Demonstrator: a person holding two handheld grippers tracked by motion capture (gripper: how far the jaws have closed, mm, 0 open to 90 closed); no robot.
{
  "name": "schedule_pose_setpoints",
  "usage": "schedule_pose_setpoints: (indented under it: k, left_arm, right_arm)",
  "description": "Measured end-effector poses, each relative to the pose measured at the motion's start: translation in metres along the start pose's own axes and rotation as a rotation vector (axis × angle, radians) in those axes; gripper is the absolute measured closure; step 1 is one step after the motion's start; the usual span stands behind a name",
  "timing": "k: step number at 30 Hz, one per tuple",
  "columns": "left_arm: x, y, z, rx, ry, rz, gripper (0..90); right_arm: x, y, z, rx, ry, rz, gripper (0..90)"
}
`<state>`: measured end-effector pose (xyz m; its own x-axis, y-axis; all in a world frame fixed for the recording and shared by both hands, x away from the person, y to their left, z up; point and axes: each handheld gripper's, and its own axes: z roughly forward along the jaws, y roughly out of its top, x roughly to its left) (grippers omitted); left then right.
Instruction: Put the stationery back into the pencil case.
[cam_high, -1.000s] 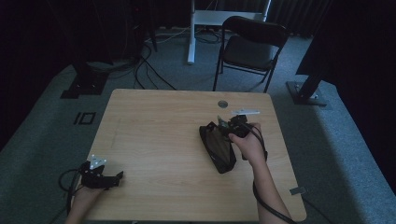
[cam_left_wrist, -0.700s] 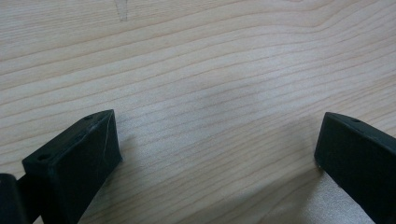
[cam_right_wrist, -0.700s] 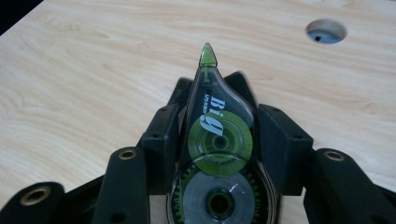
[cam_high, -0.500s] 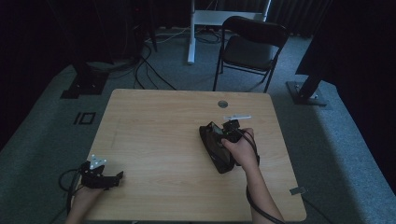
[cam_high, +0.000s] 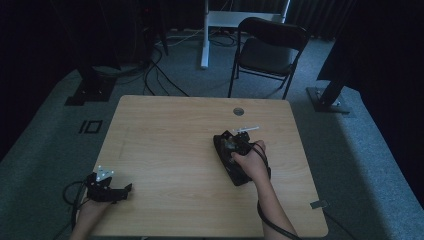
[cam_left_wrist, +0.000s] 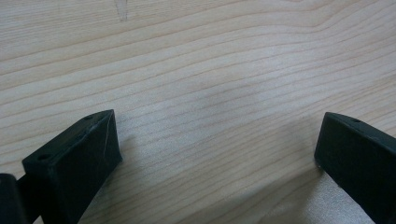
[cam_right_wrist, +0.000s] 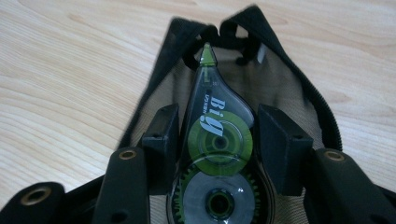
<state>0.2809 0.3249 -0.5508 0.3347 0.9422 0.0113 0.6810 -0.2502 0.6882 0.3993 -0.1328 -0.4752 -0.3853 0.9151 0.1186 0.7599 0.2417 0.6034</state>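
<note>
Right gripper (cam_right_wrist: 217, 140): jaws part-way closed, pads pressed to both flanks of a correction tape dispenser (cam_right_wrist: 215, 140) — clear smoky body, green reel above a grey reel, green tip pointing away from the camera. Dispenser held above a black mesh pouch (cam_right_wrist: 289, 84); its tip sits at the pouch's far, zippered edge. Cannot tell whether the dispenser touches the mesh.

High view, near edge first. Left gripper (cam_high: 106, 187) lies low at the near-left corner of the table (cam_high: 165, 145), left hand (cam_high: 92, 207) behind it, cable looping off the edge. Left gripper view: jaws wide apart, bare wood grain between them, nothing held.

Right hand (cam_high: 251, 165) comes in from the bottom edge, forearm angled up and left, wrapped over the right gripper (cam_high: 234, 148), which points away from the person. Pouch (cam_high: 231, 165) lies under it, right of table centre, long axis running near to far.

Just beyond the pouch: a small white pen-like thing (cam_high: 246, 129), too small to identify. Farther, a round grommet (cam_high: 238, 111) near the far edge.

Open room: whole left and centre of the tabletop bare; narrow strip to the right of the pouch.

Beyond the table: a black folding chair (cam_high: 267, 52).
</note>
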Motion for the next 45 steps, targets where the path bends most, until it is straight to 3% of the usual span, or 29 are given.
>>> schedule_pose_setpoints:
  k: [19,34,45]
  left_arm:
    - [0.000,0.000,0.000,0.000,0.000,0.000,0.1]
    - [0.000,0.000,0.000,0.000,0.000,0.000,0.1]
    - [0.000,0.000,0.000,0.000,0.000,0.000,0.1]
  right_arm:
    - [0.001,0.004,0.024,0.099,-0.019,0.000,50.0]
    - [0.001,0.003,0.029,0.112,-0.018,-0.001,49.8]
    - [0.001,0.004,0.022,0.088,0.005,0.004,48.3]
